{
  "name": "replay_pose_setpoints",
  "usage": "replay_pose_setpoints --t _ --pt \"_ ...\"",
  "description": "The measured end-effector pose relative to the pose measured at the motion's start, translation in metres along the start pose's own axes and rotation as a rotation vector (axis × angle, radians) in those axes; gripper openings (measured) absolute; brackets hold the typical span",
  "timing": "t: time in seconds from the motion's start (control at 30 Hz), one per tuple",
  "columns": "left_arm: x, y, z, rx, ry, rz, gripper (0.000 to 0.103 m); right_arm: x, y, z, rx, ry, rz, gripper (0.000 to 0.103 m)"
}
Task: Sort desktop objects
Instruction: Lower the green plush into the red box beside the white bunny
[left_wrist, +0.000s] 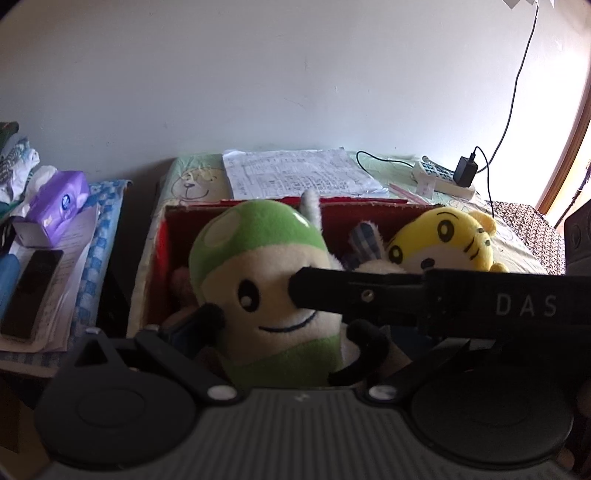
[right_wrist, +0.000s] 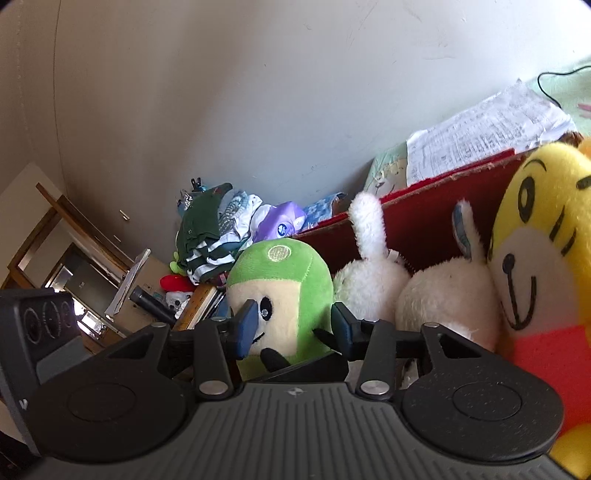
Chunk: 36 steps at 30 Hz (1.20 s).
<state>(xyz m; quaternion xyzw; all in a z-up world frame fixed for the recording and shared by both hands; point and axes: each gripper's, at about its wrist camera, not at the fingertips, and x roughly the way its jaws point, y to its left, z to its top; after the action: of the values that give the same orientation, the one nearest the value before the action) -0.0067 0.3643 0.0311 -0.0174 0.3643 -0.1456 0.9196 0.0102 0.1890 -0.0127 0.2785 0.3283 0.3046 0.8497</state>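
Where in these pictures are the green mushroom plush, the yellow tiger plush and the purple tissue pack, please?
green mushroom plush (left_wrist: 258, 229): left wrist view, on its green cap.
yellow tiger plush (left_wrist: 443, 236): left wrist view, on its face.
purple tissue pack (left_wrist: 61, 201): left wrist view, on its front.

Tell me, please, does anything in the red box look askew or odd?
Nothing looks damaged or spilled. The green plush sits upright between the right gripper fingers, in the red box with the yellow tiger and a white plush.
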Motion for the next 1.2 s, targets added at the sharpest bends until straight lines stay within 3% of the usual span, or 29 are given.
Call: replay_pose_setpoints --t 0.17,0.33,0.47,0.63,0.87,1.0,1.2 --pt "0.012 0.011 -0.006 -0.008 0.015 -0.003 0.102 0.017 -0.008 0.002 -0.006 0.039 0.007 0.051" --pt "0.015 -0.008 -0.017 0.115 0.021 0.083 0.101 0.019 0.001 -0.003 -0.048 0.043 0.004 0.049" --pt "0.007 -0.003 -0.015 0.089 0.027 0.050 0.101 0.018 0.000 -0.003 -0.051 0.039 -0.006 0.049" --pt "-0.014 0.002 -0.012 0.074 -0.023 0.045 0.101 0.019 0.011 -0.001 -0.136 0.019 -0.105 0.049" --pt "-0.021 0.000 -0.012 0.074 -0.034 0.042 0.102 0.018 -0.005 -0.003 0.018 0.068 -0.025 0.049" --pt "-0.023 -0.004 -0.013 0.092 -0.028 0.079 0.102 0.007 0.005 -0.006 -0.004 0.035 -0.038 0.047" --pt "-0.028 0.003 -0.011 0.021 -0.003 0.081 0.102 -0.006 0.006 -0.009 0.026 -0.023 -0.075 0.033"
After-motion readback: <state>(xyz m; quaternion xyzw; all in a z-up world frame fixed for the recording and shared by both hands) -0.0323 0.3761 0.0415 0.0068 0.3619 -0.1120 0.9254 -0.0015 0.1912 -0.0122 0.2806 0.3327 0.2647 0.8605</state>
